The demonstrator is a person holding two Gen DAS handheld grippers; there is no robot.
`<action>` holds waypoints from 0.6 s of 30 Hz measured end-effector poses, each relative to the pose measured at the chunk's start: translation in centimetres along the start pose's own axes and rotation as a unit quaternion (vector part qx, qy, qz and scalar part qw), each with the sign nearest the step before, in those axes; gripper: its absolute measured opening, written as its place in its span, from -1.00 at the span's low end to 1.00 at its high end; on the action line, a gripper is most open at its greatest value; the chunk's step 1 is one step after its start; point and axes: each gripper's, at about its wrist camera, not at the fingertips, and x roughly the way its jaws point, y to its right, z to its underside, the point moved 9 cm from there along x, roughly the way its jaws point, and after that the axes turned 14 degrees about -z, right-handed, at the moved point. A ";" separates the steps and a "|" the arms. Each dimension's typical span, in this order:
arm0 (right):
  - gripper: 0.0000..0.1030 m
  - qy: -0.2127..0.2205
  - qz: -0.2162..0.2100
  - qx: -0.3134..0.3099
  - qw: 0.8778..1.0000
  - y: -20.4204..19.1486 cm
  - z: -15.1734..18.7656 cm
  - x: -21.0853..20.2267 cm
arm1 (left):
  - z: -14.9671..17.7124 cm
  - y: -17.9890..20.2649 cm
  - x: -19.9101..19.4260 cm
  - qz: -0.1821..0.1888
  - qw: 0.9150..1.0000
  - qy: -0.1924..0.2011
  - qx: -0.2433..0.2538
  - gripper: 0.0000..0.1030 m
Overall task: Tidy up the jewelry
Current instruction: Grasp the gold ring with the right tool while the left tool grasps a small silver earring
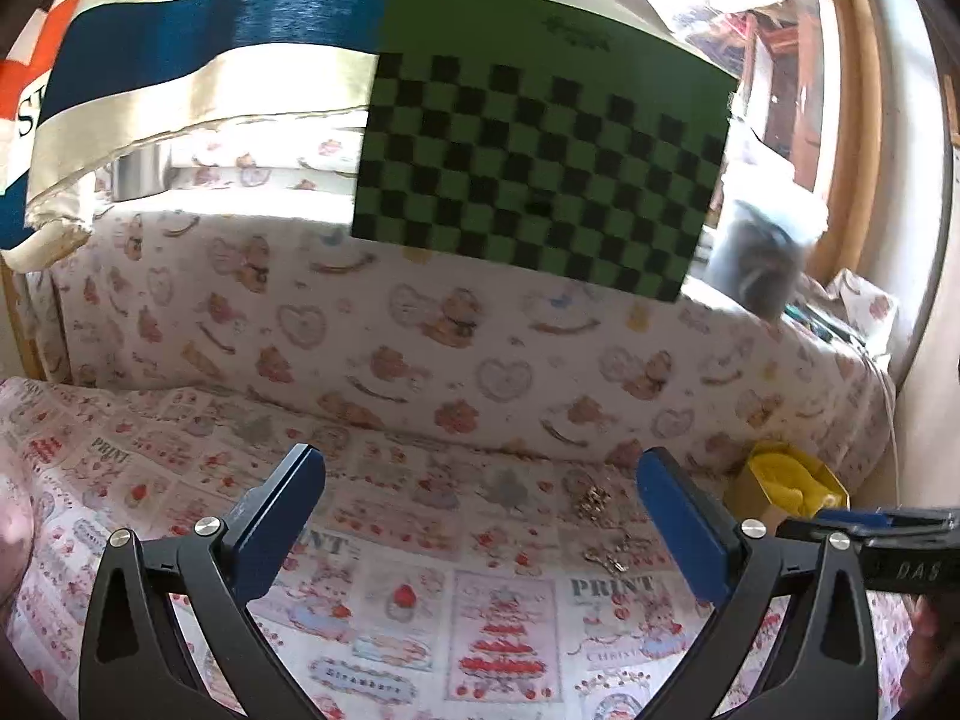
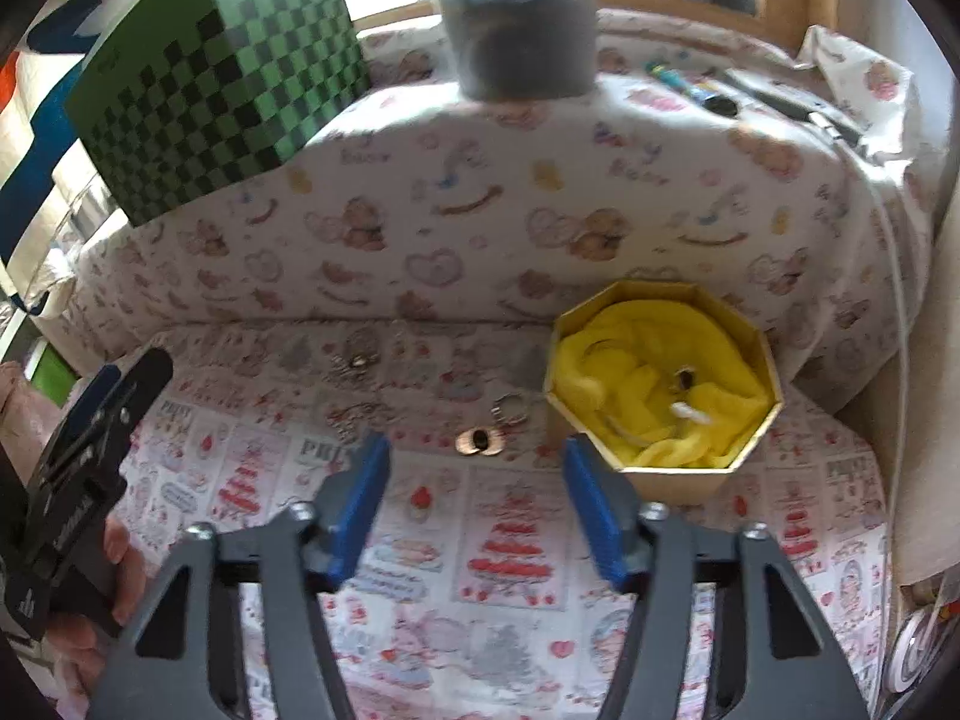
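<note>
Already some jewelry sits inside the gold box (image 2: 660, 396), which stands just ahead and to the right of the right gripper (image 2: 474, 516). The box has a yellow cloth (image 2: 690, 360) in it. On the cloth I see a small dark piece (image 2: 684, 381) and a white one (image 2: 687, 411).

More jewelry is left on the tablecloth (image 2: 516, 546). A gold brooch (image 2: 479, 441) with a dark middle lies right in front of the right gripper, between its blue fingers (image 2: 360, 510) but further out. A ring (image 2: 510, 407) lies just behind the brooch. A tangle of chains (image 2: 354, 414) lies ahead to the left.

The right gripper's jaws are partly spread and hold nothing. The left gripper (image 1: 480, 522) is spread wide and holds nothing too. A little gold pile (image 1: 594, 501) lies ahead of it, near its right finger.

So I think the job is partly done.

The tablecloth says "PRINT" (image 1: 612, 587) in a few spots. The right gripper's side reads "DAS" (image 1: 912, 570). A green checkered box (image 1: 540, 162) sits far behind.
</note>
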 end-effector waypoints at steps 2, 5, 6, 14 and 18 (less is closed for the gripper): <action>-0.28 -0.013 -0.009 0.006 1.000 -0.5 0.2 0.8 | -0.1 -0.5 0.2 0.001 1.000 -0.006 -0.013 1.00; -0.47 -0.031 -0.013 0.011 0.999 -0.7 0.4 2.4 | -0.1 -1.0 0.4 0.010 0.999 -0.016 -0.031 1.00; -0.53 -0.034 -0.008 0.012 0.999 -0.6 0.4 2.8 | -0.1 -1.1 0.5 0.011 0.999 -0.018 -0.036 1.00; -0.69 -0.044 0.030 0.005 0.999 0.7 0.2 6.0 | 0.0 -1.3 0.8 0.010 0.999 -0.027 -0.045 1.00; -0.80 -0.044 0.043 -0.004 0.998 0.8 0.0 7.1 | 0.2 -1.0 0.8 0.008 0.999 -0.026 -0.035 1.00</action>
